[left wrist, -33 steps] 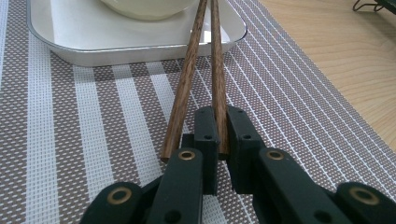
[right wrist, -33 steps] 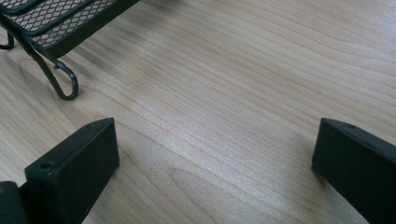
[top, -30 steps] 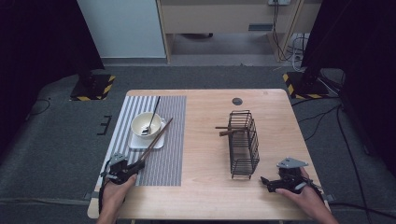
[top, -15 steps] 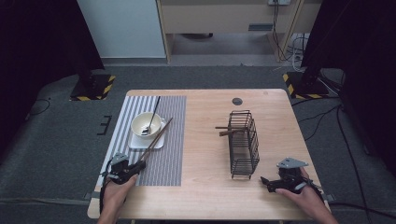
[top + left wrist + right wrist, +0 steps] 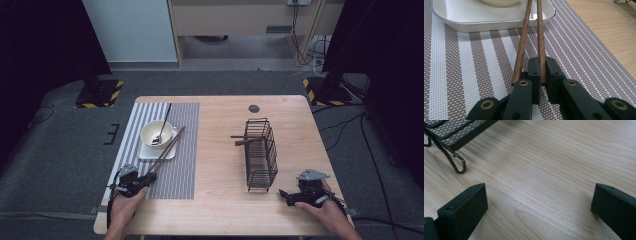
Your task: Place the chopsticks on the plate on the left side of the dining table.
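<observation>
Nothing has shifted since the earlier frame — both hands sit where they were. Our left gripper (image 5: 146,180) has its jaws closed on the near end of one chopstick (image 5: 541,42); the second chopstick (image 5: 522,47) lies just beside the jaws on their left, outside the grip. Ahead of these jaws both sticks run up onto the white tray (image 5: 491,20), which carries the bowl (image 5: 156,134) on the striped mat (image 5: 469,65). Our right gripper (image 5: 290,196) rests on the desk (image 5: 544,170) with jaws wide open — bare wood between them. The wire basket (image 5: 261,155) stands ahead of those jaws and to their left, close by.
</observation>
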